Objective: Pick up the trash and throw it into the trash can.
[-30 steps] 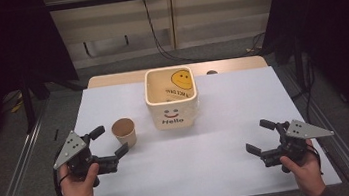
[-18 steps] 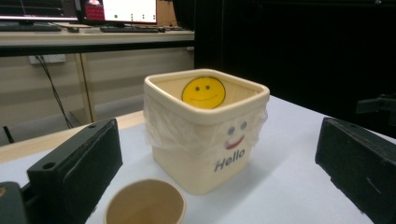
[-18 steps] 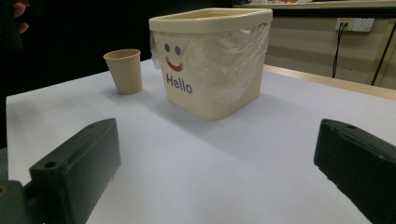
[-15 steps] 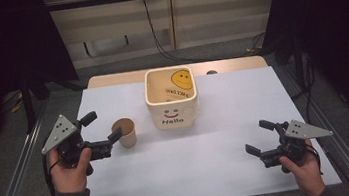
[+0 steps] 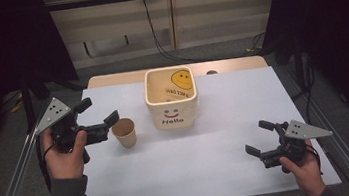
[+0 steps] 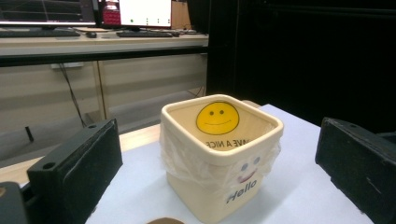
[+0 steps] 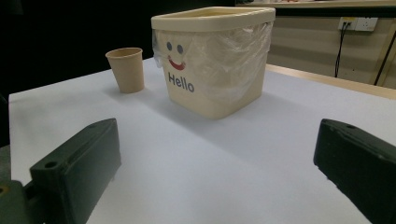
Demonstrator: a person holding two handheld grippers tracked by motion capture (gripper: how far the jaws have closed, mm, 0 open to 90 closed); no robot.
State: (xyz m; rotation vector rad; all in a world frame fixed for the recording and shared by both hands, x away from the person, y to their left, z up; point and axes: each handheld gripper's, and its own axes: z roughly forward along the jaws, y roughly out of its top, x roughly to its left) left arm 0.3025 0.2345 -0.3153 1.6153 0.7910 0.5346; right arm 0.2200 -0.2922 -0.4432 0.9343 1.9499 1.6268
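Observation:
A brown paper cup stands upright on the white table, just left of a cream square bin with a smiley face, "Hello" and a plastic liner. My left gripper is held above the table just left of the cup, open, its near finger close to the cup's rim. The left gripper view looks over the bin, with the cup's rim at the bottom edge. My right gripper rests open near the front right. From it I see the cup and bin farther off.
A wooden strip runs along the table's far edge behind the bin. Metal rails flank the table on both sides. Dark curtains and a low wall with cables stand beyond the far edge.
My left gripper has risen off the table and moved forward and right, up to the cup's left side. The right gripper has barely moved.

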